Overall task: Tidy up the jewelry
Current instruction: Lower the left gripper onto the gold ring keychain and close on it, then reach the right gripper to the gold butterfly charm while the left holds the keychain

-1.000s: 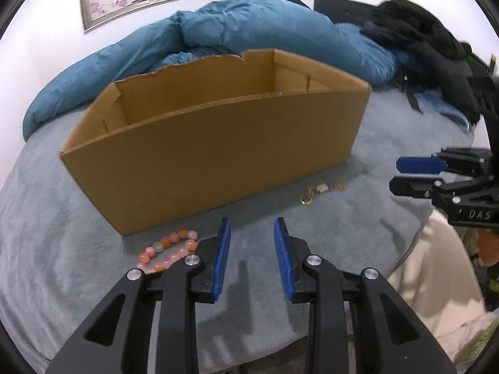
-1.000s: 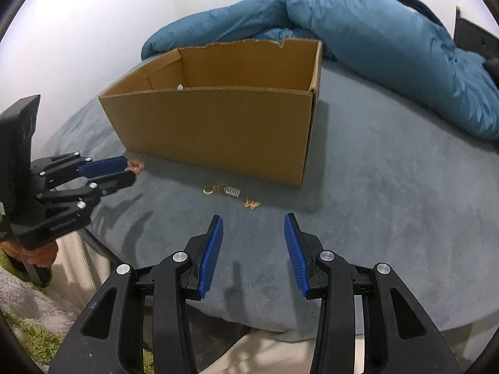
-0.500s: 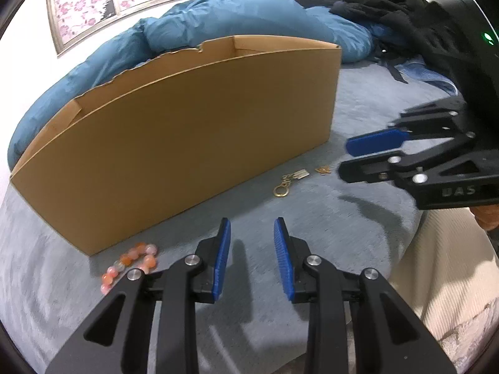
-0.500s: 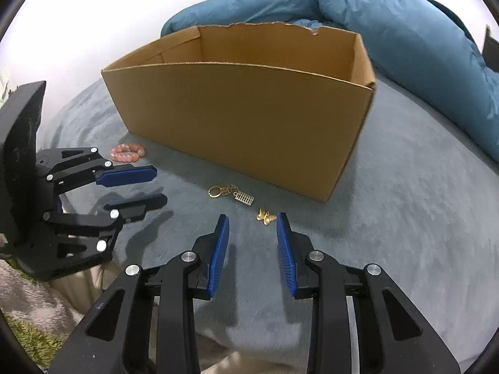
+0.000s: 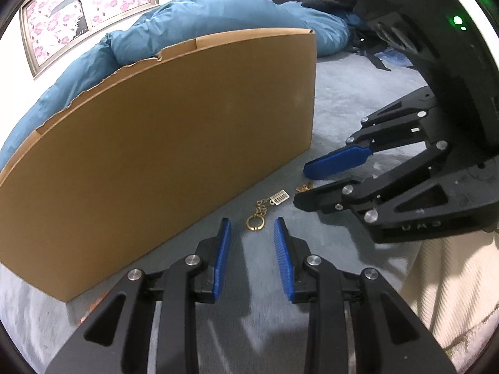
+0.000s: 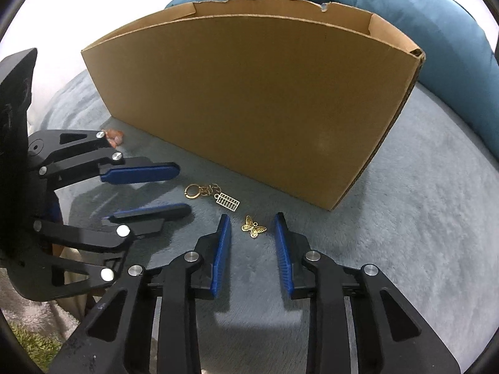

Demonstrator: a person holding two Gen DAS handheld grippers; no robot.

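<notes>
both grippers lowered toward jewelry, right gripper point(image 6: 252, 222) narrowing

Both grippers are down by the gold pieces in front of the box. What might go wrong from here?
1. The butterfly charm lies flat on the fuzzy blanket; the right gripper, its jaws just narrowed, may slide over it or pinch fabric.
2. The left gripper aims at the keychain right beside; the two grippers may collide.
3. The dangling keychain might snag the box wall.

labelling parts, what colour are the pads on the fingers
Blue pads on black fingers, clearest in the right wrist view.
</notes>
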